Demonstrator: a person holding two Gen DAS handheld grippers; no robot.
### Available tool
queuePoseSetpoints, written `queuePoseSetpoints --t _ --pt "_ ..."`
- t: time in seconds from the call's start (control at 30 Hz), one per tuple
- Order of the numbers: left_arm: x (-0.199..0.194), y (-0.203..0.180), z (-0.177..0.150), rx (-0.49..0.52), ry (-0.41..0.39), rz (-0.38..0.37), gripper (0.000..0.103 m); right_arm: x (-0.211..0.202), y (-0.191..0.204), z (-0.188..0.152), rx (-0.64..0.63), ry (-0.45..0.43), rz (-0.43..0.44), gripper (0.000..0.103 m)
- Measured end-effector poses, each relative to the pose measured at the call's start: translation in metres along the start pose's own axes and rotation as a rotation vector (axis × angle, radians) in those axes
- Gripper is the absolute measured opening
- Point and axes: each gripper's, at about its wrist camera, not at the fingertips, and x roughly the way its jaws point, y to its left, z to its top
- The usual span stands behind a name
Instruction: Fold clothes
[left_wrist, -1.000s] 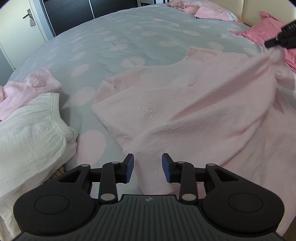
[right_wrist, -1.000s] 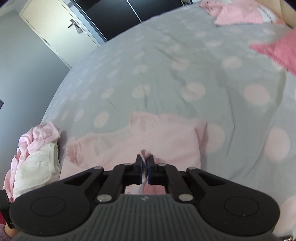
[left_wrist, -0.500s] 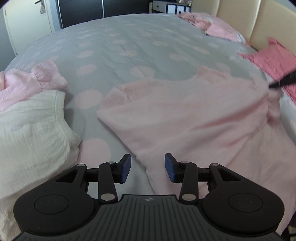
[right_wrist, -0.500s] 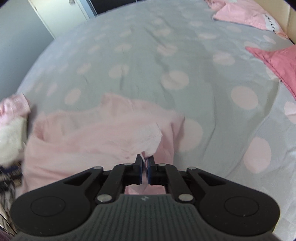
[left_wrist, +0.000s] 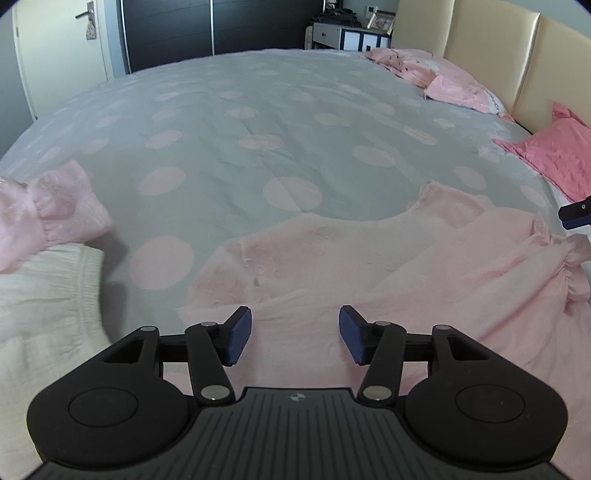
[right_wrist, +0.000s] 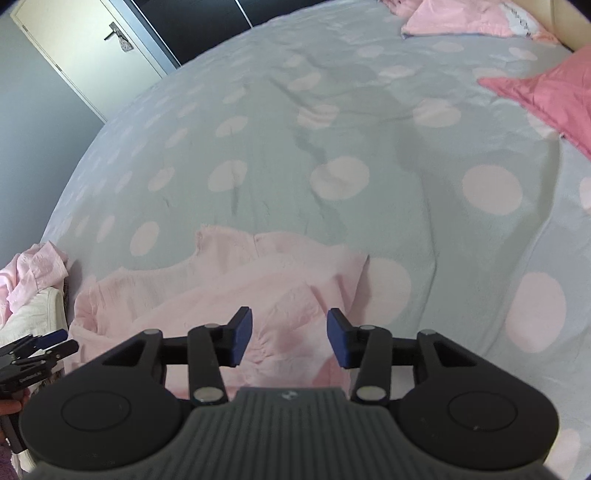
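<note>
A pale pink top (left_wrist: 369, 258) lies spread on the grey bedspread with pink dots (left_wrist: 258, 129), its ruffled sleeve (left_wrist: 569, 266) at the right. My left gripper (left_wrist: 295, 334) hovers open just above its near edge, nothing between the fingers. In the right wrist view the same pink top (right_wrist: 236, 280) lies rumpled below my right gripper (right_wrist: 290, 336), which is open and empty above the sleeve. The left gripper's tips (right_wrist: 55, 341) show at the far left of that view, and the right gripper's tip (left_wrist: 576, 214) at the right edge of the left wrist view.
A cream garment (left_wrist: 40, 302) and a crumpled pink one (left_wrist: 48, 210) lie at the left bed edge. A deep pink cloth (left_wrist: 554, 155) and folded pink clothes (left_wrist: 443, 81) lie by the beige headboard (left_wrist: 517, 59). A door (right_wrist: 77, 48) and dark wardrobe stand beyond.
My right gripper has opened and let go of the pink top's sleeve, which dropped onto the bed. My left gripper opened wider and drew back toward the top's near edge.
</note>
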Motion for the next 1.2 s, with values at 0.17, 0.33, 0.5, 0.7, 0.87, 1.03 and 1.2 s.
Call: queuePoseSetpoints --t 0.17,0.33,0.5,0.7,0.87,1.03,1.2 --pt "0.016 -0.009 -0.005 0.03 0.047 0.007 0.027 0.018 0.007 -0.005 -0.038 0.034 -0.008 0.001" --pt "0.013 -0.011 -0.002 -0.018 0.005 0.03 0.003 0.017 0.017 -0.001 -0.077 -0.013 -0.016 0.0" --pt "0.008 -0.006 0.004 -0.084 -0.063 0.086 0.002 0.017 0.028 0.002 -0.114 -0.058 -0.023 0.0" --pt "0.017 0.003 0.0 -0.07 -0.033 0.107 0.005 0.016 0.042 0.001 -0.168 -0.091 -0.017 0.005" --pt "0.004 0.01 0.003 -0.109 -0.031 0.095 0.02 0.015 0.059 -0.019 -0.255 -0.025 0.005 0.009" --pt "-0.031 0.01 -0.004 -0.077 -0.064 0.068 0.039 0.002 0.056 -0.029 -0.294 -0.038 -0.018 0.029" --pt "-0.059 0.01 -0.033 -0.033 -0.051 0.037 0.042 -0.016 0.049 -0.041 -0.297 -0.057 -0.03 0.03"
